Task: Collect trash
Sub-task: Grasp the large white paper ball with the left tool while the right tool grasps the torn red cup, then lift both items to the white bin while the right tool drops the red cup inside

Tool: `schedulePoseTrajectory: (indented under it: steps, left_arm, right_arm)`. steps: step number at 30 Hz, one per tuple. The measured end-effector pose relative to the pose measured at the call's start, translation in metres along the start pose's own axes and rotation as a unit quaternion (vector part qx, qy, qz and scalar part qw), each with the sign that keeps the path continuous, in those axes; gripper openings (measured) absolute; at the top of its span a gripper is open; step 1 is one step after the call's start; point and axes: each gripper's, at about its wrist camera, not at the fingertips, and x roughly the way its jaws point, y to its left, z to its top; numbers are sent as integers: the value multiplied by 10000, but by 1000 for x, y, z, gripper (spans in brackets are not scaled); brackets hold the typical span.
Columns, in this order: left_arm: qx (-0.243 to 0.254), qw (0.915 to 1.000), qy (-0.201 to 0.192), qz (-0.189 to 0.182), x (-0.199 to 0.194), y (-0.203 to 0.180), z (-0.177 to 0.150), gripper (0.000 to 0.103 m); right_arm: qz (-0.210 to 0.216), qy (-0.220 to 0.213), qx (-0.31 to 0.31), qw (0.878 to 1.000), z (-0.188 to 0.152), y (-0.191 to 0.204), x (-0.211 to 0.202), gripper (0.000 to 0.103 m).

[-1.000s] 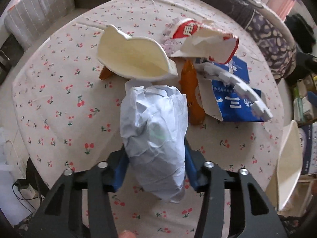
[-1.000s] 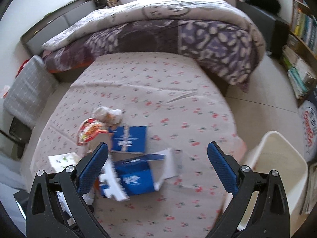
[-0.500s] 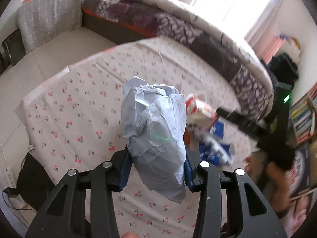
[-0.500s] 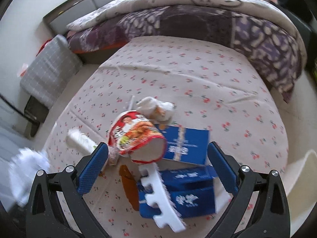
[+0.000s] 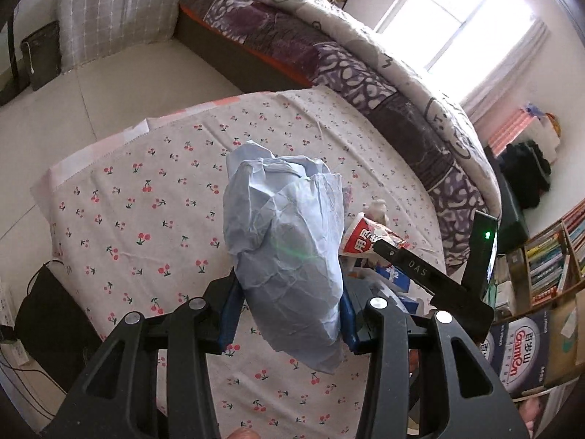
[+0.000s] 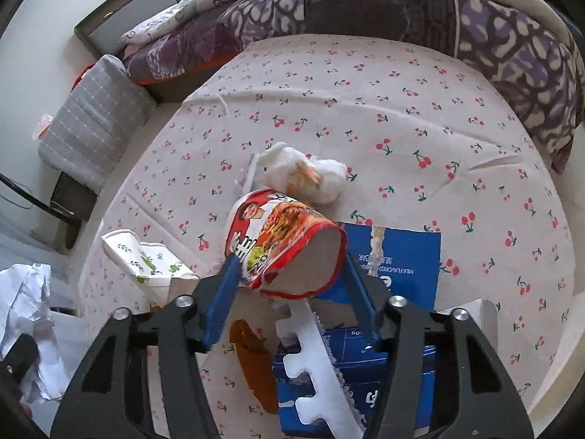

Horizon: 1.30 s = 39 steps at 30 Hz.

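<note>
Since a second ago the left gripper (image 5: 289,314) has been lifting away from the trash pile, its blue pads still clamping the crumpled pale-blue paper wad (image 5: 285,252), which is now hanging above the near-left part of the cherry-print tablecloth (image 5: 146,212) rather than over the pile. The right gripper (image 6: 289,292), wide apart and empty before, is now closing its jaws around the red instant-noodle cup (image 6: 281,241), which is lying on its side with the open mouth facing the camera; both pads are touching its sides. The cup is sitting near the cloth's near edge, just beside a blue milk carton (image 6: 398,252), a white foam insert (image 6: 314,373), an orange wrapper (image 6: 256,358) and a crumpled white tissue (image 6: 307,175). A floral paper cup (image 6: 142,259) is lying toward the left edge. The far half of the cloth, toward the bed (image 6: 329,3), is lying open.
</note>
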Motion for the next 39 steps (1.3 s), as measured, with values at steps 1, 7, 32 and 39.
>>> schedulePoseTrajectory:
  steps: [1, 7, 32, 39]
  left_arm:
    - [4, 10000, -17, 24, 1, 0, 0, 44]
    - [3, 9999, -145, 75, 0, 0, 2, 44]
    - [1055, 9726, -1787, 1046, -20, -65, -5, 44]
    - [1177, 9715, -1785, 1023, -13, -81, -11, 44]
  right_arm:
    - [-2, -39, -12, 10000, 0, 1, -1, 50]
    - [93, -529, -101, 9985, 0, 10, -27, 49]
    - [-650, -2713, -829, 9567, -33, 30, -152, 50]
    - [-775, -2794, -873, 9530, -41, 23, -161, 51]
